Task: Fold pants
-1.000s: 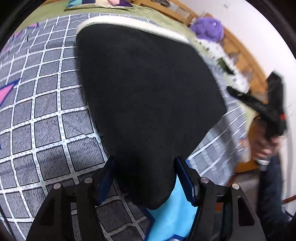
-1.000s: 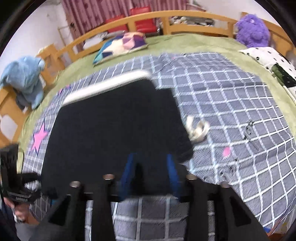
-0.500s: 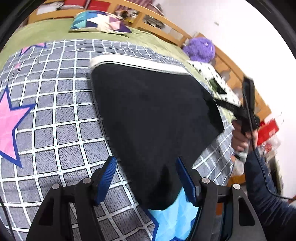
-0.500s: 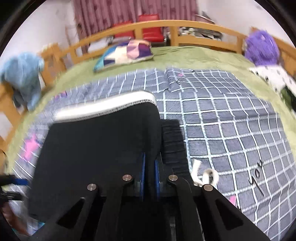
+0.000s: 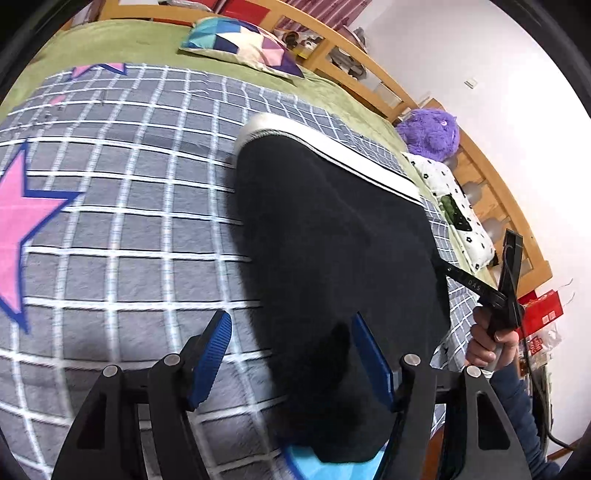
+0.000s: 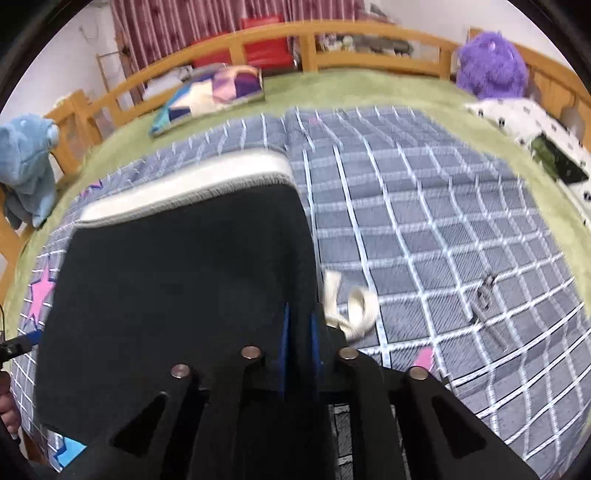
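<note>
Only the right wrist view shows the right gripper (image 6: 297,343) clenched on the black pants' (image 6: 177,295) edge, jaws opening slightly; the left gripper (image 5: 291,365) straddles them unclenched near the bed's (image 5: 110,236) front edge.

You are facing a bed (image 6: 369,92) covered in green, with a grey checked blanket (image 6: 424,221) spread over it. A curved wooden rail (image 6: 280,40) runs round the far side. Behind it hang red striped curtains (image 6: 166,29), and the wall (image 5: 480,74) is plain white. Blurred clutter, perhaps a shelf, sits beyond the rail.
</note>
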`<action>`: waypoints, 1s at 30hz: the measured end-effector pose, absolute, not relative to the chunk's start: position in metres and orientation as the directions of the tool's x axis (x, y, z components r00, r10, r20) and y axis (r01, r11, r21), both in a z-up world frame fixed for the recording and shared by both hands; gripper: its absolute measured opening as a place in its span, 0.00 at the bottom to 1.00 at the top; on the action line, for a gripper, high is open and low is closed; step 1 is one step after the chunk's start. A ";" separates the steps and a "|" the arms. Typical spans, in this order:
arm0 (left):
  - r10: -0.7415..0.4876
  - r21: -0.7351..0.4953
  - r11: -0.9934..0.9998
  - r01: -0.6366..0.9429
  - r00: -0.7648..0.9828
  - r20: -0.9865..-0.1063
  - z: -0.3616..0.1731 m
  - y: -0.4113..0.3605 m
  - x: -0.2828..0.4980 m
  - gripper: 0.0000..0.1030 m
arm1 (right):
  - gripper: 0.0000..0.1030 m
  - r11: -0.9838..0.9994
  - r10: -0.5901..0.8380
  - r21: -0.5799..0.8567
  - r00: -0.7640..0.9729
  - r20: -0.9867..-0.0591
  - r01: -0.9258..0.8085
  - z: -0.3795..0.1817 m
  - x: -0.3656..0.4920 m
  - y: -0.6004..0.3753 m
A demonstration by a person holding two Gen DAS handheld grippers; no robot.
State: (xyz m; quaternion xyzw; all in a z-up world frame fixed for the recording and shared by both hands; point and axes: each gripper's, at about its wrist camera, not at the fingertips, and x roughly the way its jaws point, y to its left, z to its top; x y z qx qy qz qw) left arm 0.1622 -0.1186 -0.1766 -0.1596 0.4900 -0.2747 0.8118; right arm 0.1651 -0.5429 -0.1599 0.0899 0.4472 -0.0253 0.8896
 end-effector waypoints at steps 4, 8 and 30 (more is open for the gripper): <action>-0.577 -0.492 0.816 0.303 0.389 -0.718 -0.182 -0.136 0.176 0.64 | 0.40 0.948 0.096 0.264 0.633 -0.768 0.177 -0.148 0.160 -0.571; -0.594 -0.524 0.804 0.281 0.353 -0.723 -0.200 -0.151 0.201 0.68 | 0.49 0.943 0.164 0.298 0.569 -0.806 0.150 -0.167 0.170 -0.574; -0.653 -0.548 0.757 0.355 0.380 -0.656 -0.106 -0.093 0.227 0.23 | 0.19 0.873 0.382 0.487 0.610 -0.694 0.007 -0.118 0.180 -0.489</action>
